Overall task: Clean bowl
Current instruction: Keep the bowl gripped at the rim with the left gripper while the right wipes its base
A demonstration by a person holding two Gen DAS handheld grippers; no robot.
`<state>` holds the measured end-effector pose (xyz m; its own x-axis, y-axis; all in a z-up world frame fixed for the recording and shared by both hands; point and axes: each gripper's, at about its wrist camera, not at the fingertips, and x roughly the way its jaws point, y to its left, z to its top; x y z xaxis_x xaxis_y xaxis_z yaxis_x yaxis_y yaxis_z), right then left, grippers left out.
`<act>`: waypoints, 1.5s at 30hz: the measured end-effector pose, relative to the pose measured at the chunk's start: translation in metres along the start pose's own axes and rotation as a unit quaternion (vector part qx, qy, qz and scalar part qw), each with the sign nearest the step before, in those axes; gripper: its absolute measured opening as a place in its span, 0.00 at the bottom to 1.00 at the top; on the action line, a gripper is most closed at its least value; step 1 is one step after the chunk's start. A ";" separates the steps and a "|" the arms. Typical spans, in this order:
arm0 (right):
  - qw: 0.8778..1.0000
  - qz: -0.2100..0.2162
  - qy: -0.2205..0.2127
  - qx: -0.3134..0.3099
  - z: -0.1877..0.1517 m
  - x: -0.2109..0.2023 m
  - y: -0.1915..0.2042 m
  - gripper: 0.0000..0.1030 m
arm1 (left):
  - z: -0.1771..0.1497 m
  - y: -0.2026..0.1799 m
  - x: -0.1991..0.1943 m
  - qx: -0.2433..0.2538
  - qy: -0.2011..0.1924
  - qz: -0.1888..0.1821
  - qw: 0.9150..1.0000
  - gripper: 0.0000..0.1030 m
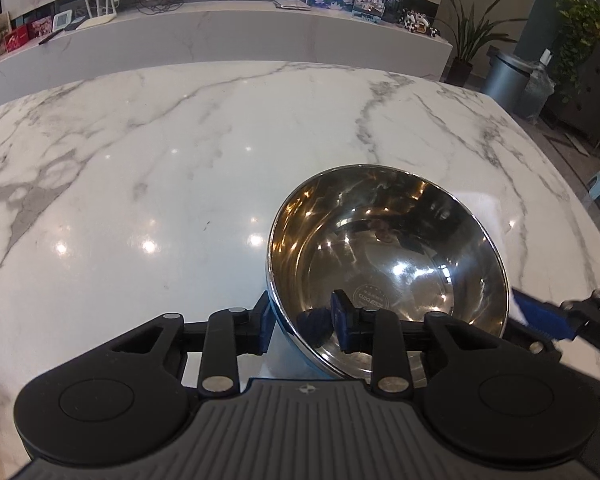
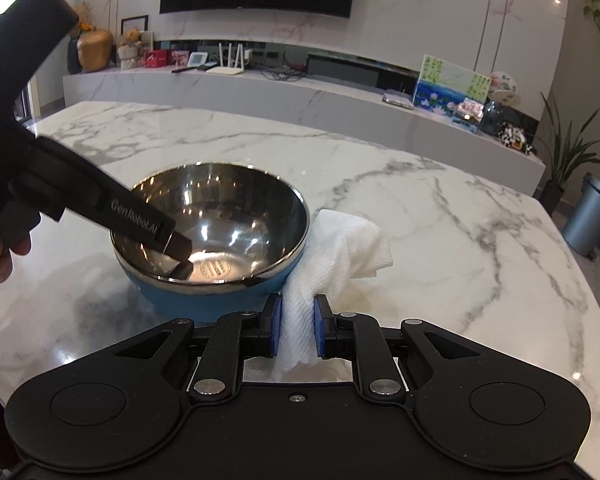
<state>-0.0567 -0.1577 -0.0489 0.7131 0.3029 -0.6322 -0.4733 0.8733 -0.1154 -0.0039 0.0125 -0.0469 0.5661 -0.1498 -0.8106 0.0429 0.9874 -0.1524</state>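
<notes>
Presently, going left to right: the left tool [image 1: 302, 322] straddles the near rim of the round steel bowl with the blue outside [image 2: 210, 236], one finger outside and one inside. Whether the pads actually pinch the wall I cannot tell; likely it is there to steady the bowl. The bowl sits on the white marble tabletop [image 2: 440, 208]. At its 3 o'clock, touching, the right tool [image 2: 296, 326] is clamped on a crumpled white paper towel [image 2: 340, 248], presumably for wiping.
</notes>
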 end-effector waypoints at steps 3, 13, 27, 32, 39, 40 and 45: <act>1.000 0.003 0.008 -0.006 -0.002 0.002 0.003 0.14 | -0.002 0.001 0.001 -0.008 0.010 -0.010 1.000 0.45; 0.999 0.012 0.027 -0.025 -0.008 0.010 0.016 0.14 | -0.006 0.002 0.005 -0.033 0.034 -0.047 0.998 0.56; 1.000 0.009 0.021 -0.017 -0.004 0.006 0.010 0.14 | 0.001 0.001 0.004 -0.012 0.015 -0.018 1.000 0.33; 1.000 0.001 0.008 -0.006 -0.001 0.001 0.004 0.14 | 0.004 -0.001 0.005 -0.001 0.002 -0.005 1.000 0.29; 1.000 -0.012 -0.017 0.010 0.003 -0.009 -0.005 0.14 | 0.008 -0.006 0.002 0.018 -0.017 0.011 1.000 0.29; 1.000 -0.014 -0.024 0.013 0.005 -0.011 -0.007 0.14 | 0.008 -0.006 0.002 0.018 -0.017 0.011 1.000 0.29; 0.999 -0.014 -0.038 0.018 0.009 -0.015 -0.010 0.14 | 0.008 -0.007 0.002 0.020 -0.016 0.014 1.000 0.29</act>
<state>-0.0583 -0.1681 -0.0314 0.7643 0.3044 -0.5685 -0.4345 0.8945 -0.1051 0.0039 0.0061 -0.0431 0.5944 -0.1215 -0.7950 0.0596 0.9925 -0.1071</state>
